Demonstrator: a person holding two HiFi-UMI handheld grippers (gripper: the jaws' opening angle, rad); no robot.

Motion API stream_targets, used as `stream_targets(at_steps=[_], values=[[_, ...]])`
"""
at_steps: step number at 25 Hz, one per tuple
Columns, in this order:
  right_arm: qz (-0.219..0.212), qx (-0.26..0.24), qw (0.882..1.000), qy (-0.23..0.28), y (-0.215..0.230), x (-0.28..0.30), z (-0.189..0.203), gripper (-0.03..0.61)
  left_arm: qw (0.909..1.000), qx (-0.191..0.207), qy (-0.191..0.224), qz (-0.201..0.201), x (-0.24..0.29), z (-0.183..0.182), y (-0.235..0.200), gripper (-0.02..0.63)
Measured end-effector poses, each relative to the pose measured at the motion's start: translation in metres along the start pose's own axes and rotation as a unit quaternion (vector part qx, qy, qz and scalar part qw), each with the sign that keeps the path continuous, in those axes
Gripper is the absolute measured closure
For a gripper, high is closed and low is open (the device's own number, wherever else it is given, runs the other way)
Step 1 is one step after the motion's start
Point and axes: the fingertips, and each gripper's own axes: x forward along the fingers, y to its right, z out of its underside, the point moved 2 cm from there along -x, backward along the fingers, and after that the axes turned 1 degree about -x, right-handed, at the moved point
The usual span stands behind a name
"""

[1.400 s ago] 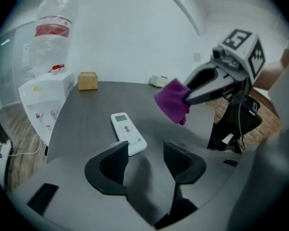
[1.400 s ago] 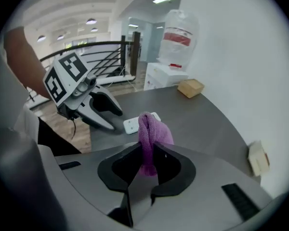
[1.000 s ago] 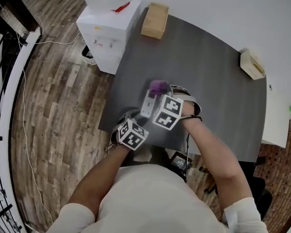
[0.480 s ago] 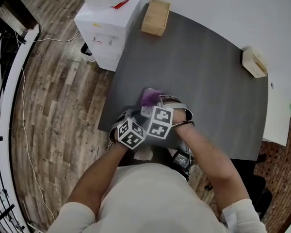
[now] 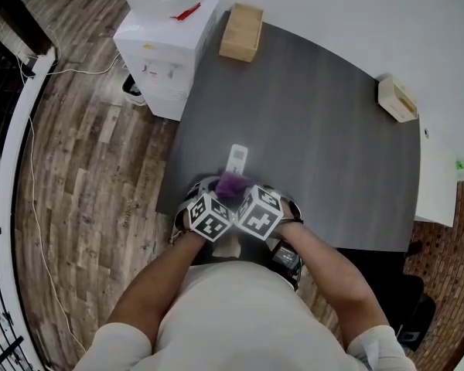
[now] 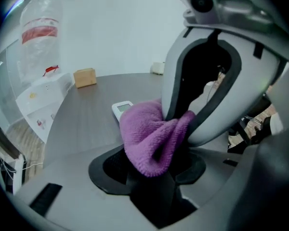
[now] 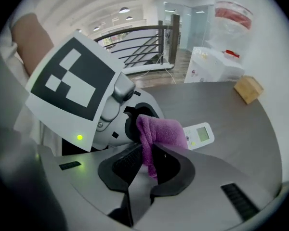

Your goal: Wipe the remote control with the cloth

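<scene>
Two hand-held grippers meet over a dark grey tabletop [image 5: 325, 130], seen from above. Farthest left of them lies the wood-plank floor [image 5: 93, 176]. Beyond them and to the left, a white water dispenser [image 5: 166, 60] stands off the table's edge. A pale wooden box [image 5: 242, 32] sits at the table's far edge, almost straight ahead of the pair.

The left gripper [image 6: 151, 163] points down at a slant with its jaws spread wide. The gap between them is covered by a purple terry cloth [image 5: 232, 184]. A white remote control [image 5: 237, 159] with a small screen lies on the table straight ahead of this gripper. Its near end runs in under the cloth towards the spread jaws, and its screen end pokes out beyond. Whether the left pads press on the remote cannot be told, since the cloth covers that spot.

The right gripper [image 7: 149, 160] points steeply down, just beside the left one, their marker cubes side by side. Its jaws are pressed together on a fold of the cloth, which bunches above them and rests over the remote's near half.

A second pale wooden box [image 5: 397, 99] stands at the table's far right edge, well apart from both grippers.
</scene>
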Motion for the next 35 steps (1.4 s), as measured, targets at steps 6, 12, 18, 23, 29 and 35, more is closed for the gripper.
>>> stream_targets(at_steps=[6, 12, 18, 23, 29, 35], values=[[-0.096, 0.155, 0.982, 0.046, -0.005, -0.009, 0.010, 0.511, 0.9999, 0.009, -0.001, 0.011, -0.002, 0.003, 0.001, 0.408], [-0.114, 0.156, 0.978, 0.079, -0.002, -0.033, 0.017, 0.511, 0.9984, 0.004, -0.008, 0.055, -0.009, 0.005, 0.007, 0.408], [0.055, 0.197, 0.973, 0.110, 0.064, -0.035, 0.019, 0.511, 0.9805, -0.161, 0.053, 0.099, -0.025, -0.007, -0.023, 0.408], [0.040, 0.248, 0.961, 0.115, 0.062, -0.003, 0.024, 0.509, 0.9577, -0.250, 0.043, 0.136, -0.014, -0.015, -0.036, 0.408], [0.029, 0.347, 0.925, 0.148, 0.072, -0.006, 0.044, 0.509, 0.9254, -0.326, 0.024, 0.191, 0.007, -0.032, -0.030, 0.408], [0.013, 0.433, 0.880, 0.197, 0.078, -0.008, 0.054, 0.509, 0.9063, -0.362, -0.011, 0.217, 0.023, -0.041, -0.026, 0.430]])
